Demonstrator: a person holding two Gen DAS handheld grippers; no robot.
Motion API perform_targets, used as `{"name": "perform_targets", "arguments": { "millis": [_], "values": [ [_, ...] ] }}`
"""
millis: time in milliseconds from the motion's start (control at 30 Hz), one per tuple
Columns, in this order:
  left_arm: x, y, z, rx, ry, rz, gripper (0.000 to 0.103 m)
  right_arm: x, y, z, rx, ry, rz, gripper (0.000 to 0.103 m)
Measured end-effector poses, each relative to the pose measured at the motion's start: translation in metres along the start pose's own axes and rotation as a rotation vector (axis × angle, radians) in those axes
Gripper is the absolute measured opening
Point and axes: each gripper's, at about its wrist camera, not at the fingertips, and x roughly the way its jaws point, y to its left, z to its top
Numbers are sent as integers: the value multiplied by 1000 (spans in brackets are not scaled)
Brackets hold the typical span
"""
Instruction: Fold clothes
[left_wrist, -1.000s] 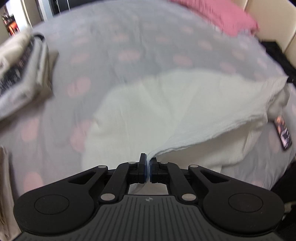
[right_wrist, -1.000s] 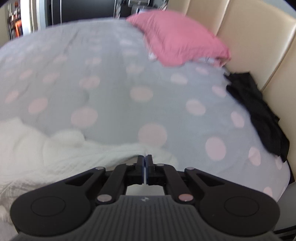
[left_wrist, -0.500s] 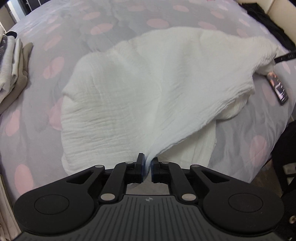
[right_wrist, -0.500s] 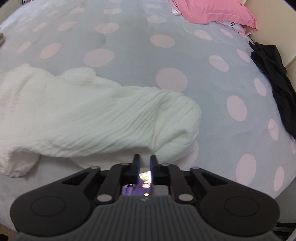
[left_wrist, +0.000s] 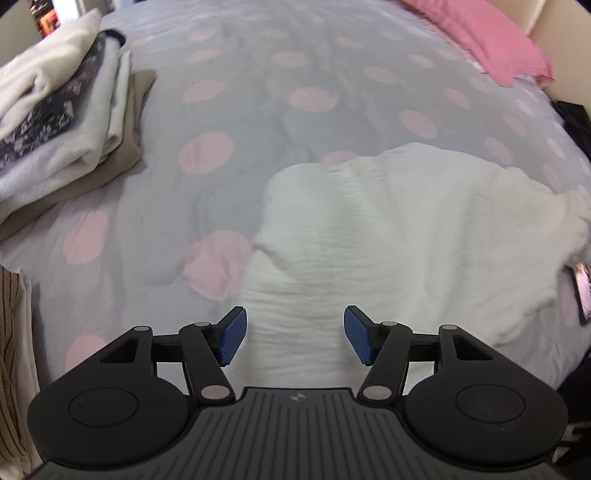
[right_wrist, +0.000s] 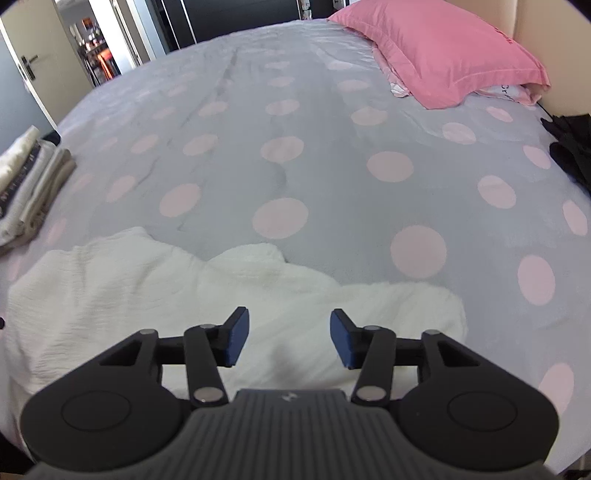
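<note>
Lying rumpled at the bed's (right_wrist: 332, 155) near edge, the white garment (left_wrist: 406, 229) spreads under both claws; left claw (left_wrist: 293, 334) gapes wide, empty; right claw (right_wrist: 289, 338) likewise; folded stack (left_wrist: 62, 122) sits at the left edge.

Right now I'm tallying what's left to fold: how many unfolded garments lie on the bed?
2: a white garment spread under both open tongs, and a crumpled black garment at the bed's right edge. More may lie out of view.

Frame edges crop the folded stack (left_wrist: 55, 122) and black garment (right_wrist: 570, 147)
</note>
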Motion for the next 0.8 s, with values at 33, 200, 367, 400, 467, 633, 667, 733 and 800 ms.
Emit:
{"name": "perform_targets", "arguments": {
  "millis": [33, 200, 367, 400, 467, 633, 667, 733, 800],
  "values": [
    [6, 4, 2, -17, 7, 8, 57, 10, -1, 5, 3, 12, -6, 60],
    [32, 13, 2, -73, 61, -16, 55, 61, -13, 23, 64, 101, -20, 63],
    [45, 13, -1, -100, 98, -36, 39, 108, -17, 27, 93, 209, -25, 53],
    [47, 14, -2, -105, 104, -40, 30, 113, -14, 25, 70, 236, -30, 40],
    [48, 13, -3, -109, 111, -41, 20, 119, -4, 21, 2, 274, -46, 24],
    [38, 8, -2, -114, 54, -22, 9, 102, 0, 26, -15, 217, -73, 3],
    [34, 8, 0, -117, 36, -19, 9, 97, -1, 27, -10, 199, -78, 3],
    [25, 7, 5, -119, -2, -16, 8, 81, -1, 33, -7, 130, -105, 3],
    [14, 6, 12, -116, -41, -13, 7, 65, 1, 40, -12, 58, -134, 2]
  ]
}}
